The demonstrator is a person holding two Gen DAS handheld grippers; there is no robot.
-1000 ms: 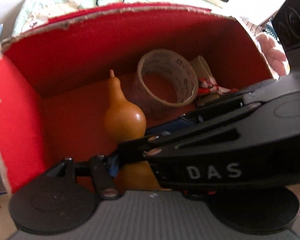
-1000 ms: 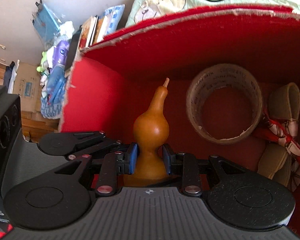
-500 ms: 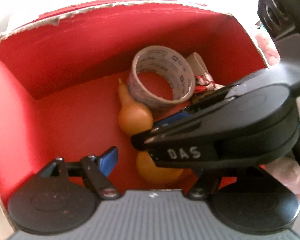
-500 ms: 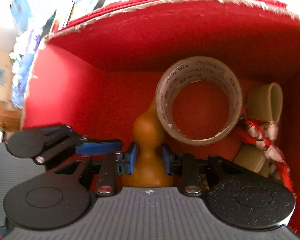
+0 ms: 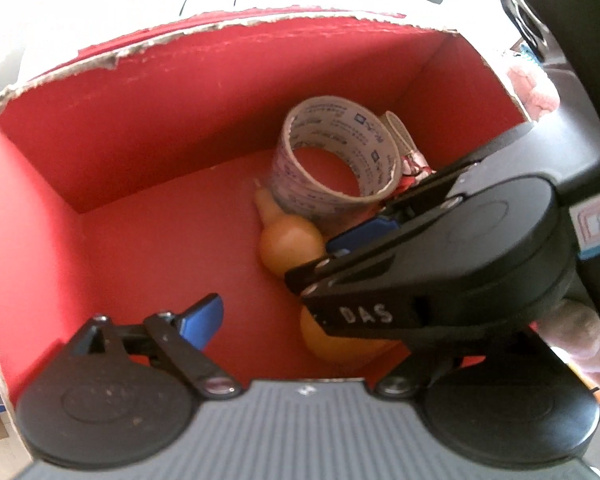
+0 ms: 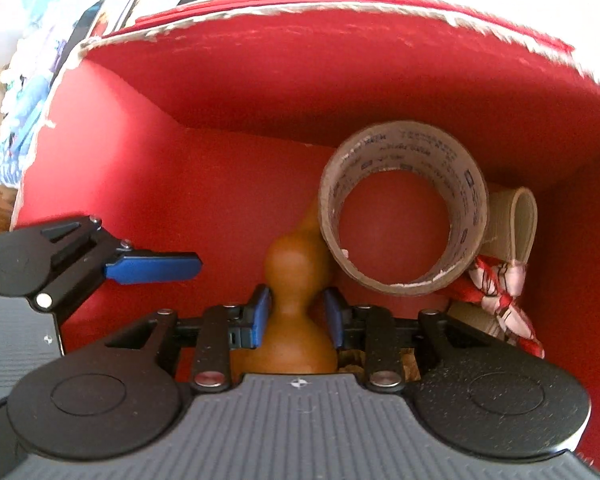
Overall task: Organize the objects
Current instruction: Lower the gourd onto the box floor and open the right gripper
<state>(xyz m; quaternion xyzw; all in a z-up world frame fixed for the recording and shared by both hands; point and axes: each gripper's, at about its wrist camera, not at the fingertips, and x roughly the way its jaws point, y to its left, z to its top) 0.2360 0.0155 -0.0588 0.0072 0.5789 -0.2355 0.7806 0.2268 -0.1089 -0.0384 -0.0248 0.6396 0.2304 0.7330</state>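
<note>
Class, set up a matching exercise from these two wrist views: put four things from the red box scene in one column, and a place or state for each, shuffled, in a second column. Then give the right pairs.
Things:
1. gourd
2. tape roll
3. left gripper
4. red-and-white ribbon

States:
A. open, holding nothing
B. hollow ring lying against the box's back wall
C. pinched at its waist by the right gripper
D. tied round a beige bundle at the right side of the box

Pairs: 1-C, 2-B, 3-A, 4-D

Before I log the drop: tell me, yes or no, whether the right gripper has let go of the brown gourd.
No: the right gripper's blue fingers press both sides of the brown gourd's narrow waist inside the red cardboard box.
</note>
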